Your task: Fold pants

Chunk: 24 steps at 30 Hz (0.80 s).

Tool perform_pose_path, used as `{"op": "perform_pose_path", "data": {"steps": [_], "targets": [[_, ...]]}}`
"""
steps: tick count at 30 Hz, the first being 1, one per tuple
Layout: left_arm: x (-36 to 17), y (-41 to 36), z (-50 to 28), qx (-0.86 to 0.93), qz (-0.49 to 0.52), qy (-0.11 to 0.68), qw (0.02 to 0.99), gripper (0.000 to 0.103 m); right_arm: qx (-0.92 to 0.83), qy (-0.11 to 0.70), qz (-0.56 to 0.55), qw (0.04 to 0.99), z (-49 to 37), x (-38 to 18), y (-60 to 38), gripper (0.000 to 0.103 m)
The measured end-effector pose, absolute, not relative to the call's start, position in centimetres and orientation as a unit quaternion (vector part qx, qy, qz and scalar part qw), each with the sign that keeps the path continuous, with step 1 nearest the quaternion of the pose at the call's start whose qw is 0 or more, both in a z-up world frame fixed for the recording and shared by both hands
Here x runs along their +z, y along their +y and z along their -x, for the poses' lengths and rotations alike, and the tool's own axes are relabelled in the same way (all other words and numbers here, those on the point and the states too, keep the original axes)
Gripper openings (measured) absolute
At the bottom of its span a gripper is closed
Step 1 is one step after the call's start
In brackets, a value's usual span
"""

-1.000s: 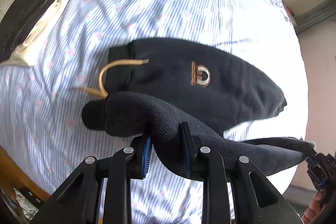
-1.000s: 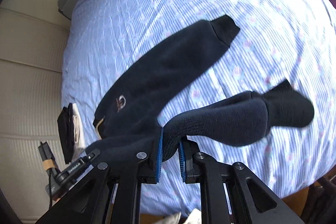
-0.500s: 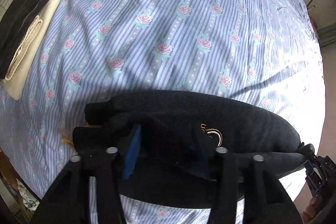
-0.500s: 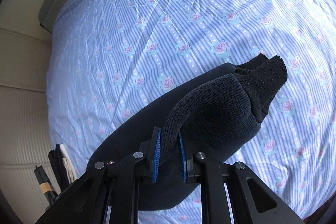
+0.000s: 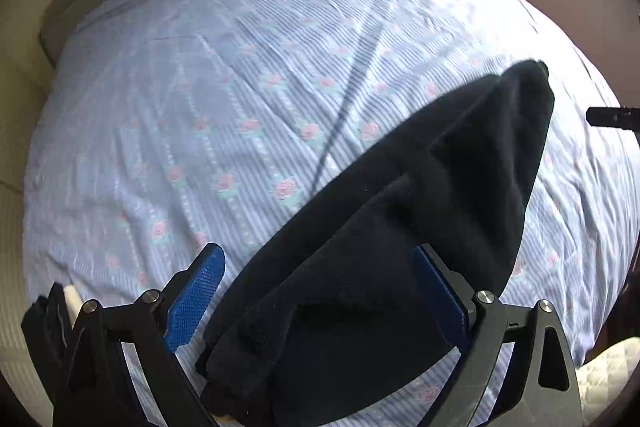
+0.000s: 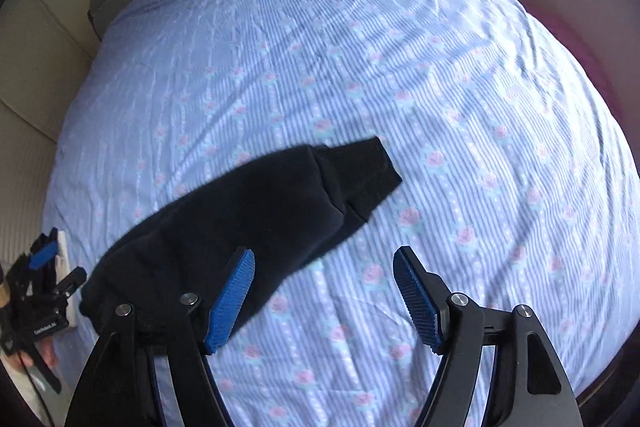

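The black pants (image 5: 384,239) lie on the bed folded lengthwise, one leg on the other. In the left wrist view they run from between my fingers up to the right. My left gripper (image 5: 320,291) is open, its jaws wide apart over the waist end, not pinching it. In the right wrist view the pants (image 6: 248,223) lie left of centre with the leg cuffs (image 6: 360,179) pointing right. My right gripper (image 6: 324,291) is open and empty, its left pad at the pants' edge.
The bed has a blue striped sheet with pink roses (image 6: 440,87). A cream padded headboard (image 6: 36,39) stands at the left. A small stack of folded clothes (image 5: 60,303) lies at the bed's left edge. The other hand-held gripper (image 6: 36,303) shows at the lower left.
Both grippers have opened and let go of the pants leg, which now lies on the other leg. Both grippers have pulled back and turned.
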<state>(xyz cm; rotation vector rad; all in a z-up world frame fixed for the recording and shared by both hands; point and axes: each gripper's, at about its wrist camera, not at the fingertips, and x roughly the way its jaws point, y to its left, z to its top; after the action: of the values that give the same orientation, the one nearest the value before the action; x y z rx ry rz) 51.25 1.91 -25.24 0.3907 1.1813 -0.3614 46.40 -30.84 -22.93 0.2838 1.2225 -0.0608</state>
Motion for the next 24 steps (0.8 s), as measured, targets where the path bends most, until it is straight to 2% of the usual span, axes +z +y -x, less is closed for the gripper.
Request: {"op": "perform_pose_path", "data": {"steps": [3, 4, 7, 8, 10, 15, 24], "targets": [[-28.4, 0.8, -53.2, -0.179, -0.171, 0.597, 0.763, 0.094, -0.043, 0.588, -0.137, 0.796, -46.1, -25.1, -32.3, 0.073], [-29.8, 0.7, -53.9, -0.172, -0.166, 0.623, 0.744, 0.087, -0.048, 0.591, -0.142, 0.793, -46.1, -25.5, -32.8, 0.073], [-32.4, 0.7, -54.6, -0.161, -0.137, 0.671, 0.71, 0.059, -0.053, 0.597, -0.169, 0.783, -45.9, -26.8, -33.1, 0.072], [-32.3, 0.7, -54.5, -0.16, -0.13, 0.67, 0.713, 0.041, -0.054, 0.599, -0.171, 0.78, -45.9, -27.1, -33.0, 0.072], [-31.1, 1.0, -54.2, -0.162, -0.117, 0.657, 0.727, 0.017, -0.045, 0.6, -0.168, 0.781, -46.2, -27.5, -32.5, 0.072], [-28.2, 3.0, -55.0, -0.145, -0.098, 0.624, 0.762, 0.015, -0.029, 0.593, -0.182, 0.784, -47.1, -27.6, -32.0, 0.071], [-31.8, 3.5, -57.0, -0.098, -0.11, 0.644, 0.751, 0.016, -0.014, 0.58, -0.164, 0.798, -49.6, -27.4, -30.8, 0.071]]}}
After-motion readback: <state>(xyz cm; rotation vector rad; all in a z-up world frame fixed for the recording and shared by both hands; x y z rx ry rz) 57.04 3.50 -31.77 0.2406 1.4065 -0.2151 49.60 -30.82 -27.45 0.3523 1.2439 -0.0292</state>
